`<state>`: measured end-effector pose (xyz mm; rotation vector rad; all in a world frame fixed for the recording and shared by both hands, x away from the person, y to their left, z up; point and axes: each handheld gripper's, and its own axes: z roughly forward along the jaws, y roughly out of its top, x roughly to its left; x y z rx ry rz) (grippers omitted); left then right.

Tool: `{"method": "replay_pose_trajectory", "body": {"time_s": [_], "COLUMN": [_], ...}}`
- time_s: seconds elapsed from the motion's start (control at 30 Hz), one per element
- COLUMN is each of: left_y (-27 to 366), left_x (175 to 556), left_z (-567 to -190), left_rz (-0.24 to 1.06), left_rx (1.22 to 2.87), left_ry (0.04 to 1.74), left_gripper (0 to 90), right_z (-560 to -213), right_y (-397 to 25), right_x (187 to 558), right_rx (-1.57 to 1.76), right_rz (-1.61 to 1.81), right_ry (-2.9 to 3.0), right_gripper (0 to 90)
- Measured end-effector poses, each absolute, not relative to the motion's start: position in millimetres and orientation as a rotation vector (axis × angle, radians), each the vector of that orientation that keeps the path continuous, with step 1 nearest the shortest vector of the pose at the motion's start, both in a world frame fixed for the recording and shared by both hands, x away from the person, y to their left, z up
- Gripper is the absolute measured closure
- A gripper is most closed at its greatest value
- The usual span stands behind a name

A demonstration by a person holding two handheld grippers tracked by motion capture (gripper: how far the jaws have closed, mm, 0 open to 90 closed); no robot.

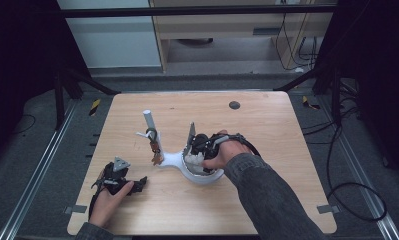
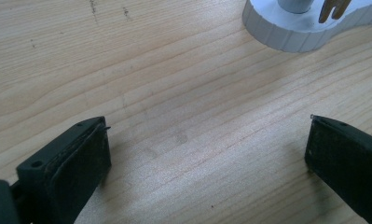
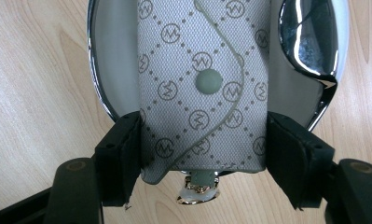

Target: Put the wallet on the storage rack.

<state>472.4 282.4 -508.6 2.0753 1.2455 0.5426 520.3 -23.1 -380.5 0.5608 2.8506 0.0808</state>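
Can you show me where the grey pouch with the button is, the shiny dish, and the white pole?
Grey pouch (image 3: 203, 93): right gripper view, its patterned front beside the round snap.
Shiny dish (image 3: 309, 42): right gripper view, its mirrored rim.
White pole (image 1: 149, 121): high view, its upper shaft.

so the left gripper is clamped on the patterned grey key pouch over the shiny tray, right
Not quite: it is the right gripper that is clamped on the patterned grey key pouch over the shiny tray, as the right gripper view shows. The left gripper is open over bare wooden table, holding nothing, in the left gripper view.
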Motion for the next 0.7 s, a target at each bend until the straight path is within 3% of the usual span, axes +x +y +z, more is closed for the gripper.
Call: {"method": "replay_pose_trajectory", "body": {"time_s": [0.7], "left_y": [282.3], "left_x": [472.5], "left_z": [-508.5], "left_rz": [0.542], "left_rx": [2.078], "left_ry": [1.242], "left_gripper": [0.0], "right_z": [-384.2], "right_y": [-21.4], "right_x": [523.9], "right_rx": [0.570], "right_rz": [0.080], "right_ry": [2.862], "right_gripper": [31.5]}}
